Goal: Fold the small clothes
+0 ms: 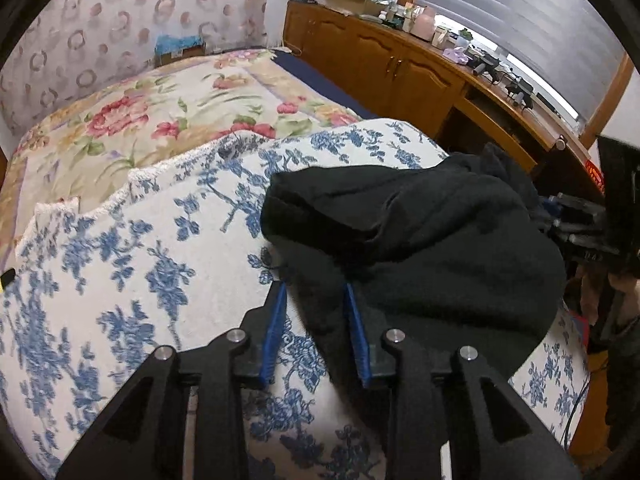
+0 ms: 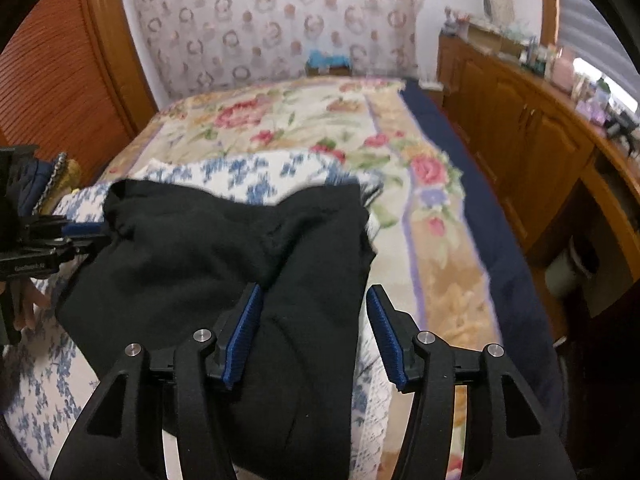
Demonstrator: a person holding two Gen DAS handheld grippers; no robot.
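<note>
On the bed point(image 1: 132, 120), over its pink-flowered cream bedspread, lies a white cloth with a blue flower print point(image 1: 132, 264), and on that cloth rests the black fleece garment point(image 1: 420, 248), loosely doubled over, its upper layer rumpled toward the bed's far end.

At the garment's left edge sits the left gripper point(image 1: 316, 292), its blue ribbed pads parted a little way; the garment's edge lies between them, but the pads do not press on it.

Further right, the right gripper point(image 2: 314, 296) stands about half open over the garment's right-hand part. The black cloth fills the gap between its blue pads, the left pad against the fabric, the right pad clear of it beyond the garment's right edge.

Along the room's right side runs a brown wooden cabinet point(image 1: 400, 64) under a window with grey blinds point(image 1: 532, 28).
</note>
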